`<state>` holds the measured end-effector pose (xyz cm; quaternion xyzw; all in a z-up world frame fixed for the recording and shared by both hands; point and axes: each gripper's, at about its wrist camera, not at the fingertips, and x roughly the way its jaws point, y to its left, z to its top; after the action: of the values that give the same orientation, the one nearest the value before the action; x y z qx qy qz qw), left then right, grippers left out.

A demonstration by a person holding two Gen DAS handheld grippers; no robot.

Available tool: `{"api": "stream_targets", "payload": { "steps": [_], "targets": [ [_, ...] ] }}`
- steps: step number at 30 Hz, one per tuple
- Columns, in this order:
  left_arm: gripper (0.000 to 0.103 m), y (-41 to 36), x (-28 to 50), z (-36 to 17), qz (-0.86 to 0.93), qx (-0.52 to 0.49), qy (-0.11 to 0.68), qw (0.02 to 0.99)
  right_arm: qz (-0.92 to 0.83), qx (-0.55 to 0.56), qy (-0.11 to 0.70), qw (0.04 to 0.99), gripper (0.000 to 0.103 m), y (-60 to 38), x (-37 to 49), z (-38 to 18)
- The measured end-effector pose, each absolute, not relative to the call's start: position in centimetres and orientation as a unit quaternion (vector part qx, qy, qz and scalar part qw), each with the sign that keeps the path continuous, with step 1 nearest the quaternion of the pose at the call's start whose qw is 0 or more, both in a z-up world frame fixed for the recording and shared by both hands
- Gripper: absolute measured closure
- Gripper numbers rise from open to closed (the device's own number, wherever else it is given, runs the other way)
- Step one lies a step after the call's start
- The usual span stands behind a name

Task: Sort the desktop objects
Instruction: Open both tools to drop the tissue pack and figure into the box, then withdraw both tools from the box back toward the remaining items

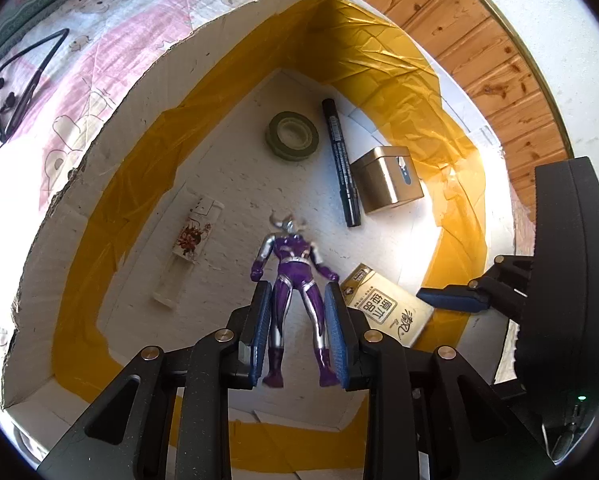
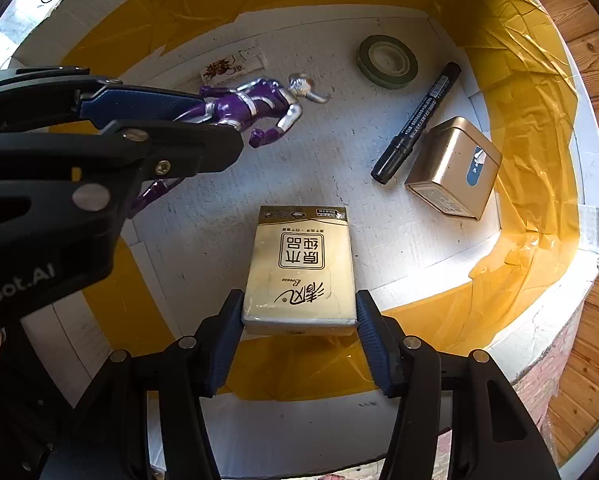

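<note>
A purple and silver toy figure (image 1: 293,264) lies face up on the floor of a white cardboard box (image 1: 139,100). My left gripper (image 1: 297,286) stands open astride its legs, with a small gap at each pad. In the right wrist view the same gripper (image 2: 219,122) hangs over the figure (image 2: 255,100). A beige tissue pack (image 2: 301,264) lies flat on the box floor. My right gripper (image 2: 299,296) is open around the pack's near end, its pads close beside the two edges. One of its fingers (image 1: 451,298) shows beside the pack (image 1: 383,308).
On the box floor also lie a green tape roll (image 2: 387,62), a black marker (image 2: 417,120), a gold tin (image 2: 455,168) and a small white printed item (image 1: 191,236). Yellow tape lines the box walls. A pink bed cover (image 1: 79,60) and wooden boards (image 1: 479,40) lie outside.
</note>
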<state>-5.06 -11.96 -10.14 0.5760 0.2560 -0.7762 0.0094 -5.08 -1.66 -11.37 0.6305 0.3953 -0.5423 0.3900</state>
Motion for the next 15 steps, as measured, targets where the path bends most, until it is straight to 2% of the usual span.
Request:
{"api": "stream_targets", "payload": {
  "steps": [6, 15],
  "targets": [
    [0.066, -11.6, -4.8, -9.4, -0.782, 0.573, 0.245, 0.012, -0.560, 0.626, 0.374, 0.393, 0.039, -1.2, -4.4, -9.2],
    [0.064, -11.1, -3.1, -6.9, -0.801, 0.554, 0.227, 0.028, -0.609, 0.613, 0.329, 0.381, 0.039, 1.5, -2.9, -5.3]
  ]
}}
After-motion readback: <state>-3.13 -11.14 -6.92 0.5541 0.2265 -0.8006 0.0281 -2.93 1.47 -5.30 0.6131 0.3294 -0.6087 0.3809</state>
